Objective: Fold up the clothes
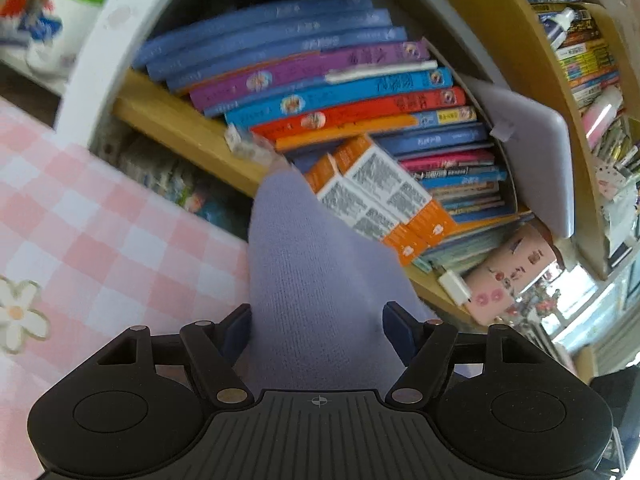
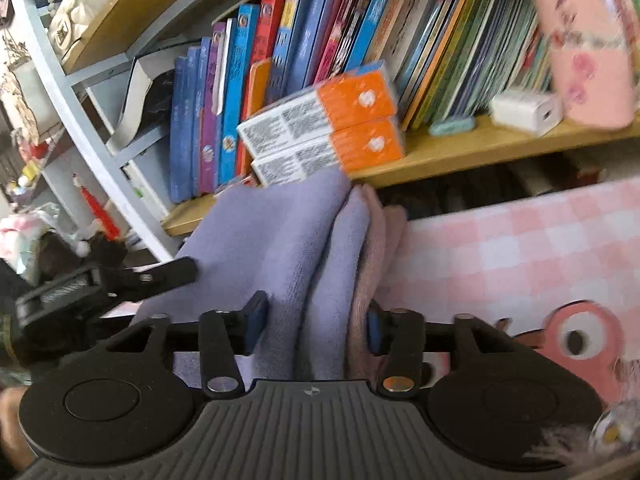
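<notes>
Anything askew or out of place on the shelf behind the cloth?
Yes. Two orange boxes lie stacked on the shelf in front of the upright books, their ends overhanging its front edge above the purple cloth. A white charger sits loose nearby.

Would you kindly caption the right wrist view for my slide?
Right gripper straddles folded lilac cloth on a pink checked tablecloth, facing a bookshelf.
</notes>
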A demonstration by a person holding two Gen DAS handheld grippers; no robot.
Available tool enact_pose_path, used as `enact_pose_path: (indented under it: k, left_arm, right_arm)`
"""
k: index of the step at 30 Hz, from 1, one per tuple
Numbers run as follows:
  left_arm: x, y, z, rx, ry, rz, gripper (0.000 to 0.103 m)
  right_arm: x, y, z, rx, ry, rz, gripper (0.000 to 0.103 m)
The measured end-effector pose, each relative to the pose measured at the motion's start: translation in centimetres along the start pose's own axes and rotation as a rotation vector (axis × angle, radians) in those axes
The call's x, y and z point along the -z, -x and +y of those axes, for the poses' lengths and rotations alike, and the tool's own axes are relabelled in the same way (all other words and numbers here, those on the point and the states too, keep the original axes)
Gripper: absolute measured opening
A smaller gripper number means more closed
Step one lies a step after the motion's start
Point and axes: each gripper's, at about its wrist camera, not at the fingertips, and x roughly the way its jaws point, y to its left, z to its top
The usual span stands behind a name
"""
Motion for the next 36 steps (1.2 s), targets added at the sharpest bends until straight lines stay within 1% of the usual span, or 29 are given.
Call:
enact_pose_path:
  k: [1,3,5,7,11,12,14,16,18,20,23,26,30,32,36]
  left_arm:
    - [0.1,0.9,-0.6,-0.014,-0.040,-0.013,0.073]
    - [0.8,3.0,-2.1,-0.035,-0.145,-0.045,0.074]
    - [2.0,5.2,-3.7,-0.061,-0.246,-0.074,0.080]
    - [3.8,7.3,-5.3,-0.085,-0.331,-0.104,0.080]
    - [7.2,10.4,-7.4,-0.155,-0.435,-0.138,0.081]
    - [7.9,11.0,-7.7,-0.170,-0.443,-0.147,0.082]
    - [9.2,12.0,-8.1,-0.193,-0.446,-0.164,0.087]
    - [10.3,12.8,-8.4,-0.205,-0.435,-0.175,0.088]
    - [11.2,13.3,-8.6,-0.227,-0.438,-0.164,0.089]
    - [12.0,13.6,-8.9,-0.266,-0.469,-0.167,0.089]
    - [13.0,14.2,-9.3,-0.312,-0.521,-0.188,0.093]
    - [13.6,14.4,-9.6,-0.327,-0.559,-0.207,0.094]
    - [14.0,14.1,-9.9,-0.336,-0.606,-0.200,0.095]
    - [14.1,14.0,-9.9,-0.337,-0.615,-0.196,0.096]
    - [13.8,14.0,-9.4,-0.338,-0.581,-0.188,0.099]
  right_arm:
    - [0.1,0.8,0.3,0.021,0.018,-0.020,0.056]
    - [0.4,3.0,0.9,0.044,0.069,-0.072,0.057]
    - [1.4,5.5,1.8,0.056,0.122,-0.127,0.062]
    - [2.5,7.6,2.5,0.059,0.155,-0.160,0.062]
    - [5.6,11.0,4.0,0.073,0.214,-0.191,0.066]
    - [6.4,11.7,4.4,0.088,0.228,-0.198,0.067]
    - [7.9,12.9,5.1,0.118,0.247,-0.210,0.074]
    - [9.2,13.8,5.5,0.140,0.247,-0.214,0.076]
    - [10.3,14.4,5.9,0.162,0.249,-0.217,0.080]
    - [11.3,14.7,6.1,0.184,0.255,-0.218,0.084]
    - [12.5,15.0,6.5,0.214,0.291,-0.222,0.088]
    - [12.8,15.2,6.4,0.225,0.293,-0.225,0.092]
    - [12.8,15.3,6.1,0.231,0.288,-0.233,0.095]
    - [12.8,15.4,6.1,0.235,0.287,-0.235,0.097]
    - [12.9,15.4,6.4,0.251,0.305,-0.244,0.102]
